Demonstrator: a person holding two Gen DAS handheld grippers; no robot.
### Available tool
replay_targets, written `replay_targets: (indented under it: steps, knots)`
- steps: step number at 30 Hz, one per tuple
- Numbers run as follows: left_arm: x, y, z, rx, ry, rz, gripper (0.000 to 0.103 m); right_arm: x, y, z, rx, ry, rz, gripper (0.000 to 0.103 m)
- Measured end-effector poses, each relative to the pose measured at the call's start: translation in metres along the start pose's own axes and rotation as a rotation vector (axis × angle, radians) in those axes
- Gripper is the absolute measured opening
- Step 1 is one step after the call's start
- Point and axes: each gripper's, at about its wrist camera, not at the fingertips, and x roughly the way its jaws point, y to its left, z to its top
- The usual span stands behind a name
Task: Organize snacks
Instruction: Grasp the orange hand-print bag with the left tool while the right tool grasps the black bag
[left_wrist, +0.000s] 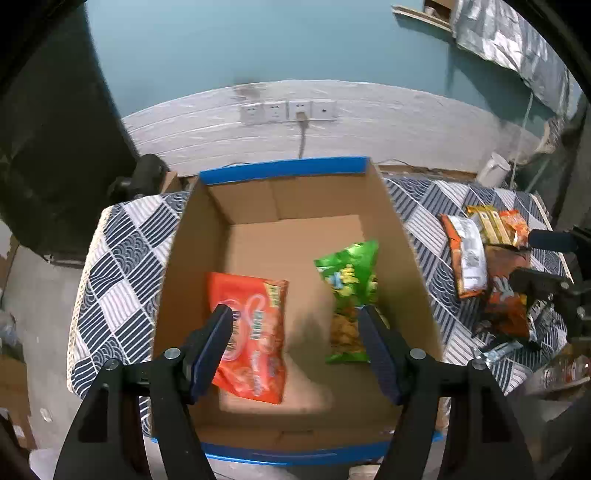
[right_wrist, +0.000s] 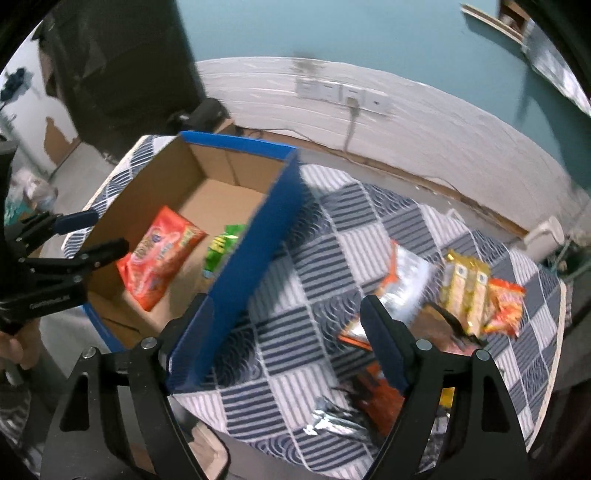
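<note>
An open cardboard box (left_wrist: 402, 236) with blue outer walls stands on the patterned table; it also shows in the right wrist view (right_wrist: 255, 236). Inside lie an orange snack bag (left_wrist: 255, 332) and a green snack bag (left_wrist: 351, 291), also seen in the right wrist view as the orange bag (right_wrist: 162, 254) and the green bag (right_wrist: 221, 247). My left gripper (left_wrist: 295, 325) is open and empty above the box. My right gripper (right_wrist: 288, 317) is open and empty above the table beside the box's right wall. Loose snacks lie to the right: a yellow pack (right_wrist: 465, 284), an orange-white bag (left_wrist: 467, 254), a small orange bag (right_wrist: 506, 302).
The table wears a blue-and-white checked cloth (right_wrist: 317, 258). A silver wrapper (right_wrist: 332, 417) and dark orange packs (right_wrist: 380, 395) lie near the front edge. A white kettle (left_wrist: 493, 170) stands at the back right. Wall sockets (left_wrist: 288, 110) sit behind the box.
</note>
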Motion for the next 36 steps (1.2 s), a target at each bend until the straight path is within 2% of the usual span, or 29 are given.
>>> replay_targets:
  steps: [16,23,29,36]
  knots:
    - [-0.004,-0.095,0.016,0.143,0.004,-0.066,0.074,-0.029,-0.091,-0.04,0.165,-0.024,-0.076,0.083]
    - [0.01,-0.125,0.018,0.157,0.05,-0.108,0.074,-0.031,-0.12,-0.064,0.237,-0.014,-0.08,0.085]
    - [0.023,-0.149,0.019,0.17,0.078,-0.137,0.074,-0.034,-0.15,-0.084,0.271,-0.006,-0.14,0.085]
    - [0.045,-0.178,0.017,0.208,0.141,-0.153,0.074,-0.034,-0.193,-0.118,0.376,0.031,-0.172,0.085]
